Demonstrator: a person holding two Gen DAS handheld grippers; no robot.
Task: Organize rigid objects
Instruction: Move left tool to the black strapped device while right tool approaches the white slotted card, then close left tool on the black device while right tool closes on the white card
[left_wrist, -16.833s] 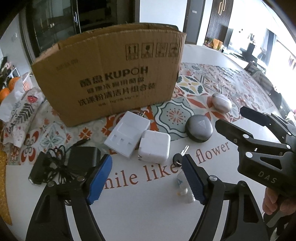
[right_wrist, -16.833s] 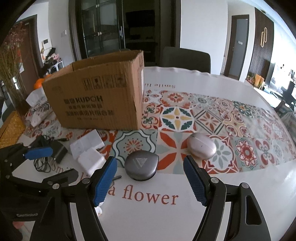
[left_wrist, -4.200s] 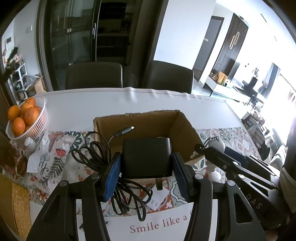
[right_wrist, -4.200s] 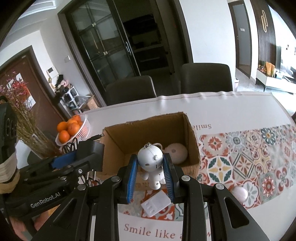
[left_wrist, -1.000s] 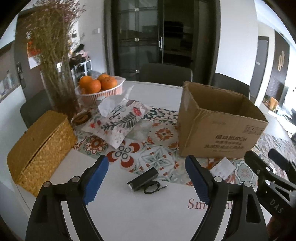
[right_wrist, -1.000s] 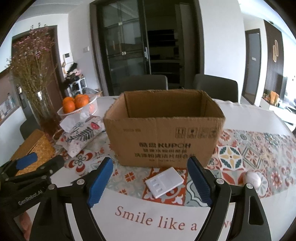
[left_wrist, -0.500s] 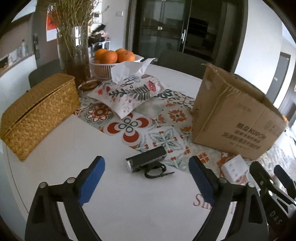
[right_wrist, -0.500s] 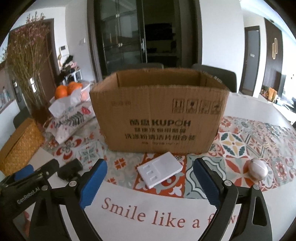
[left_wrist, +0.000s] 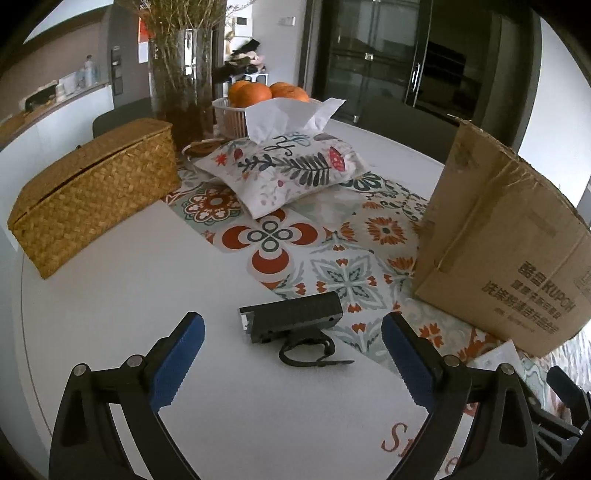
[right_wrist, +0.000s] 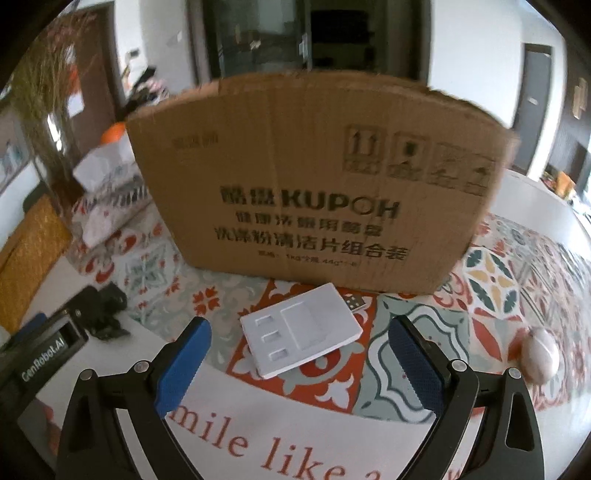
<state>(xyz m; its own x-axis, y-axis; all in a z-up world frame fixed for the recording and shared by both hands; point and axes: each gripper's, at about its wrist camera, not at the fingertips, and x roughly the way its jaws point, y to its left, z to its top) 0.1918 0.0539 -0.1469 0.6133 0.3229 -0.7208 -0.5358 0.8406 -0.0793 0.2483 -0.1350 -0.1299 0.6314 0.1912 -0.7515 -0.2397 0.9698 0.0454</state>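
Left wrist view: left gripper (left_wrist: 291, 349), fingers apart, is framing the black light (left_wrist: 291, 321) — its loose strap (left_wrist: 314, 352) risks snagging.

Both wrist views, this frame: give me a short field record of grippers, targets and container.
left gripper: open, empty, lined up on black bike light
right gripper: open, empty, lined up on white power strip
container: cardboard box, upright behind the strip
other loose item: pinkish oval case, on the patterned mat to the right
bystanders: wicker box, tissue pouch
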